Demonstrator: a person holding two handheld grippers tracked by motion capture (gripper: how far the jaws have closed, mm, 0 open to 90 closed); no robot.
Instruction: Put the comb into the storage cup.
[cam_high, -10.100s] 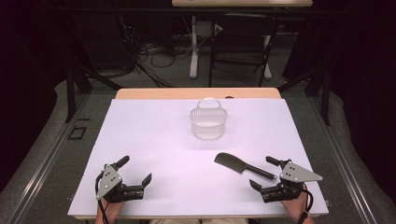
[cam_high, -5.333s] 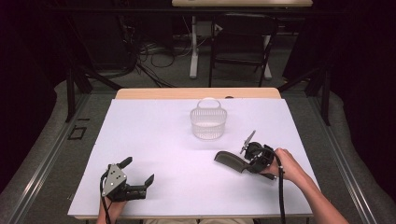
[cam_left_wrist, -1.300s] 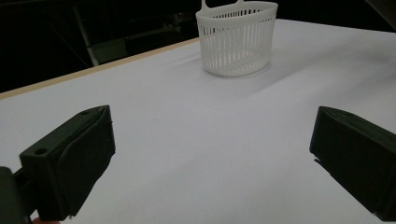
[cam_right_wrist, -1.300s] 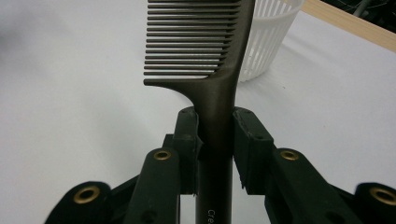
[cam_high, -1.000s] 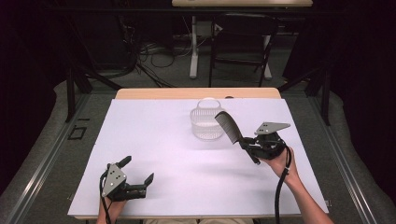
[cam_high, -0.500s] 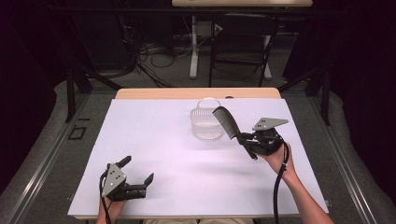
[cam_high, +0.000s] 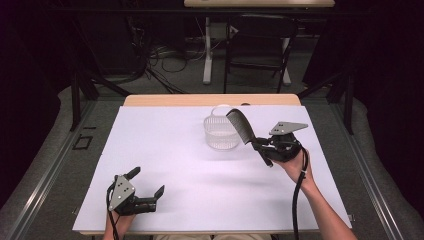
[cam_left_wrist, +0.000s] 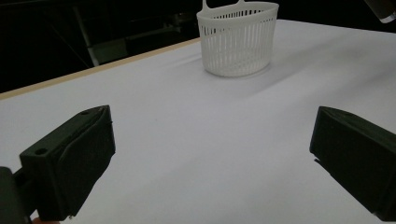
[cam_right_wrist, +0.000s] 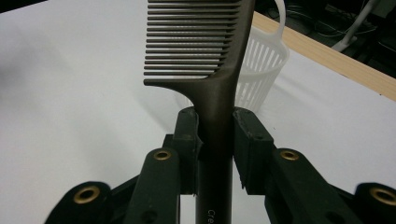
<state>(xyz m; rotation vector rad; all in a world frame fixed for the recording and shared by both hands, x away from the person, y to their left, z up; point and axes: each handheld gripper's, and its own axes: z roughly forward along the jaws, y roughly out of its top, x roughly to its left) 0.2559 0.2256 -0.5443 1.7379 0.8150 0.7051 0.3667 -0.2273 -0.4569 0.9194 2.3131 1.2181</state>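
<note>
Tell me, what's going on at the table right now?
Right gripper clamped on comb handle, teeth raised beside white basket. Left gripper open, resting near table edge. Nothing blocking the basket.

The surface (cam_high: 200, 165) is a wide rectangular top covered by a plain white sheet, with a strip of pale wood left bare along its far edge (cam_high: 210, 100). One thing stands directly on the sheet: a white slotted basket (cam_high: 221, 133), upright, round-walled, with a small loop handle rising from its far rim. It stands well ahead of the left gripper's (cam_high: 136, 196) open jaws, toward the far side of the surface, and just beyond the right gripper's (cam_high: 261, 147) jaws, slightly to their left in the high view. The left gripper itself rests low at the near edge of the sheet. The basket throws a soft shadow on the cloth around its base.
</note>
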